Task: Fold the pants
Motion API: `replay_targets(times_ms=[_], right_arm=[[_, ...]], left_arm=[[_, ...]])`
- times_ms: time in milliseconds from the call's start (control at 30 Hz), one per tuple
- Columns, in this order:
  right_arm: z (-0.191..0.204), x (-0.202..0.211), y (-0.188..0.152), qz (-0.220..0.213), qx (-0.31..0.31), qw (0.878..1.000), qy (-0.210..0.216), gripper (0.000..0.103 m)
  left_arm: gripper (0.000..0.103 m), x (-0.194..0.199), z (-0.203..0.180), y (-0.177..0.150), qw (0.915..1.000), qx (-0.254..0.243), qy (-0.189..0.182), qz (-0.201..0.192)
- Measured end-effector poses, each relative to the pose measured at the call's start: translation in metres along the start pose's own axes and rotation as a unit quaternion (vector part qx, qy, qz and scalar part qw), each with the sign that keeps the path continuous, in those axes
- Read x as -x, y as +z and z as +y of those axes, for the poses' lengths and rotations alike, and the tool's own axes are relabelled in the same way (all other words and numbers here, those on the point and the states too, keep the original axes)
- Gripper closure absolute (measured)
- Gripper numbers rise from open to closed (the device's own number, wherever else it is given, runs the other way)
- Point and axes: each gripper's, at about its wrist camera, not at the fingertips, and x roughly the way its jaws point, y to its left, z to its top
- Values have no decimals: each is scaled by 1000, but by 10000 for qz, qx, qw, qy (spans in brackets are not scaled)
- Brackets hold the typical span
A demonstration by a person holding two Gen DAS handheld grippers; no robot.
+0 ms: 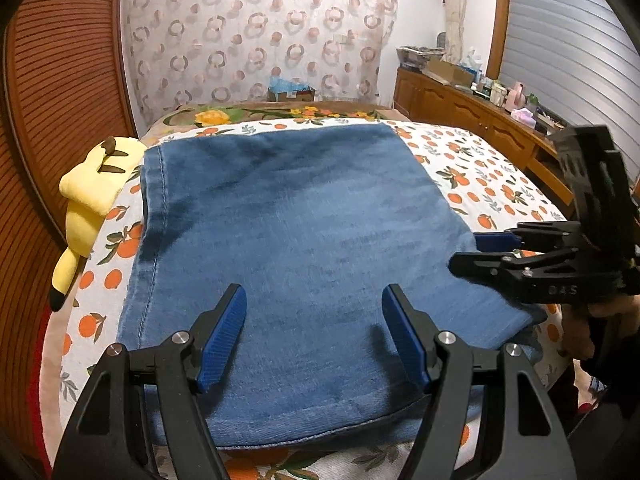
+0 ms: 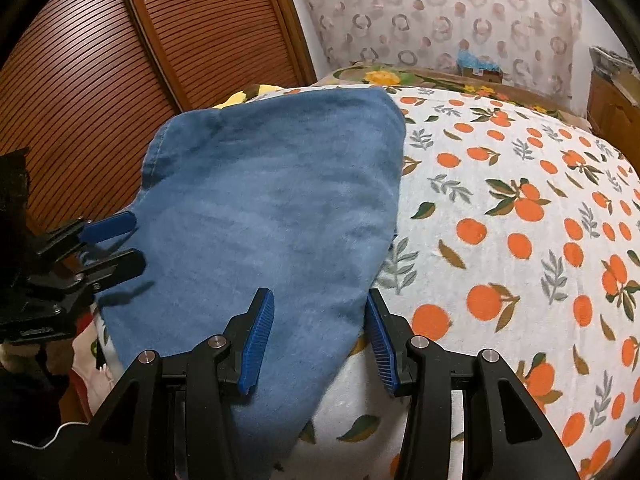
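Already the pants [image 1: 288, 240] lie as a compact blue denim rectangle on the bed [image 1: 472, 160], filling the centre of the left wrist view, so most of the folding looks done; at most 1 further fold or some smoothing seems left. The left gripper [image 1: 314, 336] hovers over the near edge at the bottom of the frame, its fingers [image 1: 224, 336] spread apart and holding nothing. The right gripper [image 2: 320, 340] straddles the lower right corner of the denim in its own view, fingers likewise apart and not pinching cloth. A yellow plush toy [image 1: 88, 200] sits at the left edge of the bed, just beside the pants, and a wooden cabinet [image 1: 480, 120] cluttered with boxes stands upper right; neither blocks the work.
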Motion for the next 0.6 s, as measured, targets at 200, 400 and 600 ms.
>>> replay_targets(times_ms=[200, 400, 600], right_arm=[[2, 12, -13, 70, -135, 9998, 109, 55], [7, 28, -26, 43, -206, 9996, 163, 55], [8, 29, -33, 77, -285, 9994, 174, 55]], left_arm=[[32, -7, 2, -6, 9999, -38, 78, 67], [32, -9, 0, -10, 9998, -117, 144, 51], [31, -11, -3, -12, 9994, -241, 231, 54]])
